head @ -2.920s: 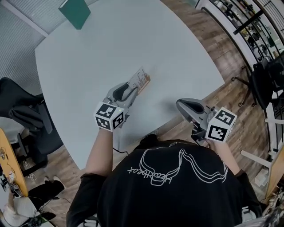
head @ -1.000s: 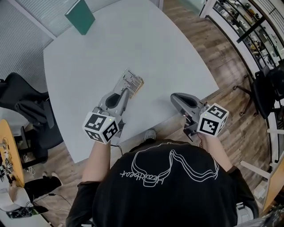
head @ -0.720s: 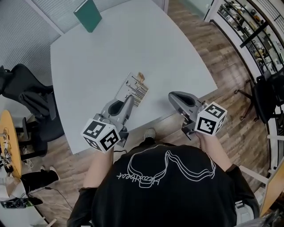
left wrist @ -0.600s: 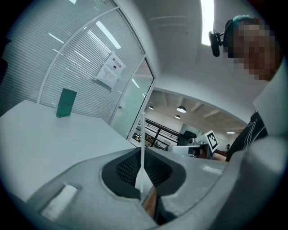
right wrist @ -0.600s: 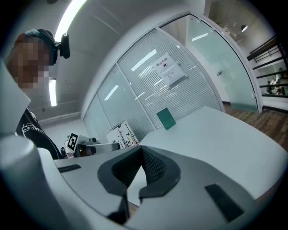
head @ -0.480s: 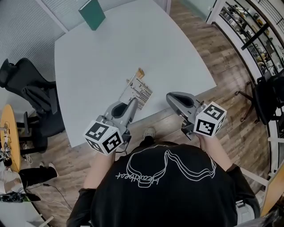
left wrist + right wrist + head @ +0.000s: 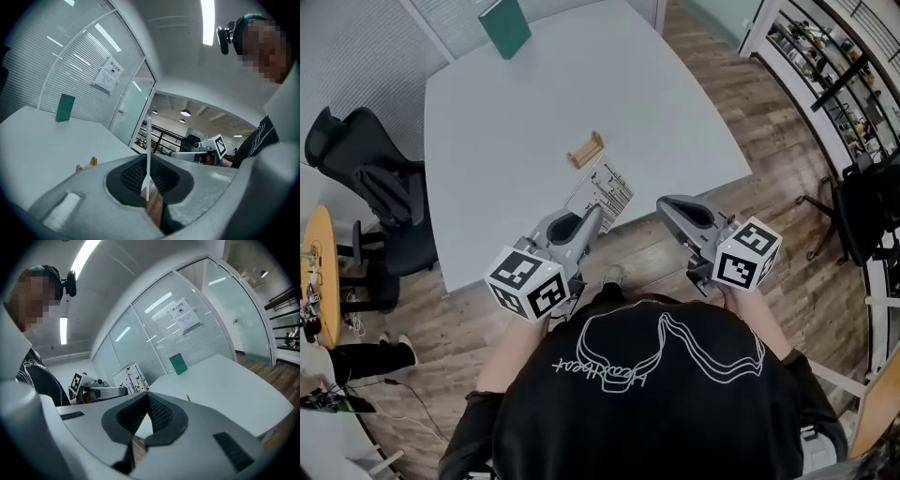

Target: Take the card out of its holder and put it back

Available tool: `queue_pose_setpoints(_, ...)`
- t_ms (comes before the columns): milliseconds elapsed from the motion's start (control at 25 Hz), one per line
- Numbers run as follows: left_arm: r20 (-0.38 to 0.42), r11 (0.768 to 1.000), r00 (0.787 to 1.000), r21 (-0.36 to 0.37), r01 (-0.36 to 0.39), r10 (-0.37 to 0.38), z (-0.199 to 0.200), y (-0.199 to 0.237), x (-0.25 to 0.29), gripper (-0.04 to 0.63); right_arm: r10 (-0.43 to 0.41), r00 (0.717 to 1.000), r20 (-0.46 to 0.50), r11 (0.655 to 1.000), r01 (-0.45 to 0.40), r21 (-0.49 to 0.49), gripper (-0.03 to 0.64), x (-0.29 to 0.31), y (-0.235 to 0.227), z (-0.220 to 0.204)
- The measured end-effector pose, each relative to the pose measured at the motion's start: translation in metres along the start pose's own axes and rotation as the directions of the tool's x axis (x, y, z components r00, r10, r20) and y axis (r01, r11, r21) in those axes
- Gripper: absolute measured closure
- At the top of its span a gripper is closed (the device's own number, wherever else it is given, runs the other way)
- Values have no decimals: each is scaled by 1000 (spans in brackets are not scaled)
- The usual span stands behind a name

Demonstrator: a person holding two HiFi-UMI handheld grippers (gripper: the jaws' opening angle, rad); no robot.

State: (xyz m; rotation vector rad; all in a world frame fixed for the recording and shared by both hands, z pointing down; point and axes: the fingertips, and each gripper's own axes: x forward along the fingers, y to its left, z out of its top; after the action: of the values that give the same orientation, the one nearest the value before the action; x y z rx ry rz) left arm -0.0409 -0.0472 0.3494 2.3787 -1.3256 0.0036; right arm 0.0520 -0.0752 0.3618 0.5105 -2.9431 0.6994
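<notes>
Left gripper (image 7: 596, 214) clenched on near edge of thin white printed card (image 7: 609, 192), held just person-side of small slotted wooden holder (image 7: 585, 150), not touching it. Card prob. light, bendy, slick: pinch the edge, w/o creasing. Right gripper (image 7: 667, 204), right of holder, closed, empty.

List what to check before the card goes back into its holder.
1. Card gripped by the left claw: ok, pinched edge-on.
2. Card clear of the holder: ok, fully out.
3. Holder standing on the table, slot empty: ok.
4. Card edge lined up over the slot: not ok, the card hangs nearer the person.
5. Right claw out of the way: ok, shut and empty.
</notes>
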Motion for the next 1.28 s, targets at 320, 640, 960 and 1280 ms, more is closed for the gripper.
queue_pose_setpoints(320,-8,1000,1000,-4,9,-9,1,-3,3,571,0,1000,2,1000,0,6,607,1,2,3)
queue_pose_setpoints(640,10,999,1000,36,9,-9,7,8,3,571,-41,999,-3,999,42,27,607,1,-6,0)
queue_pose_setpoints(960,28,997,1000,82,3,-6,33,40,15,571,-53,998,15,999,53,1,607,13,-11,15)
queue_pose_setpoints(1280,-20,986,1000,168,-4,8,54,96,42,571,-98,995,16,994,97,46,607,42,-38,26)
